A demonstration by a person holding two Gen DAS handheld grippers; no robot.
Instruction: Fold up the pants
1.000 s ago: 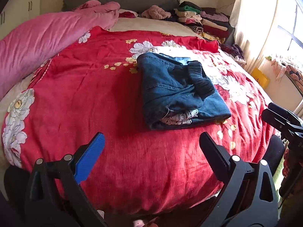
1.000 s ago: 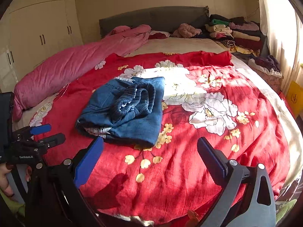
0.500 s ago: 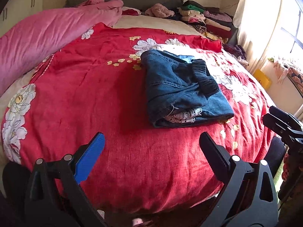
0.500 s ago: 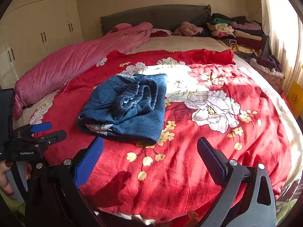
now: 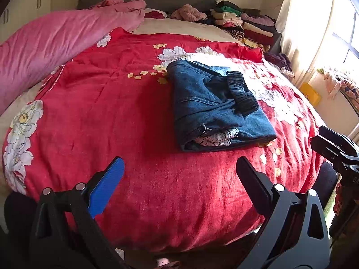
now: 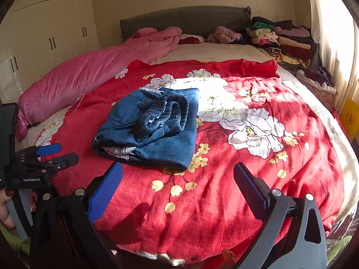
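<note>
Two claws hover over the near edge of the bed, both spread wide and holding nothing. The left claw (image 5: 179, 174) hangs above the red floral blanket (image 5: 101, 103), and the folded pants (image 5: 215, 107) lie ahead of it and a little to its right, well apart from its fingertips. The right claw (image 6: 178, 179) is closer to the bundle: the pants (image 6: 152, 125) sit ahead and to its left, with their near folded edge just beyond the blue pad (image 6: 105, 190) of its left finger, though not touching it.

The pants are dark blue denim, folded into a compact stack near the middle of the blanket. The dark ribbed elastic waistband (image 5: 241, 94) lies on top of the stack, and a strip of white lace trim (image 5: 215, 137) peeks out between the layers at the near end. In the right wrist view the left claw (image 6: 53, 154) appears at the left edge, off the bed's side and short of the pants, its fingers apart; in the left wrist view the right claw (image 5: 334, 143) shows at the right edge, beside the blanket's corner.

A rolled pink quilt (image 5: 56, 42) lies along the left side of the bed, and a pile of folded clothes (image 6: 280, 40) is stacked at the far right corner by the grey headboard (image 6: 186, 20).
</note>
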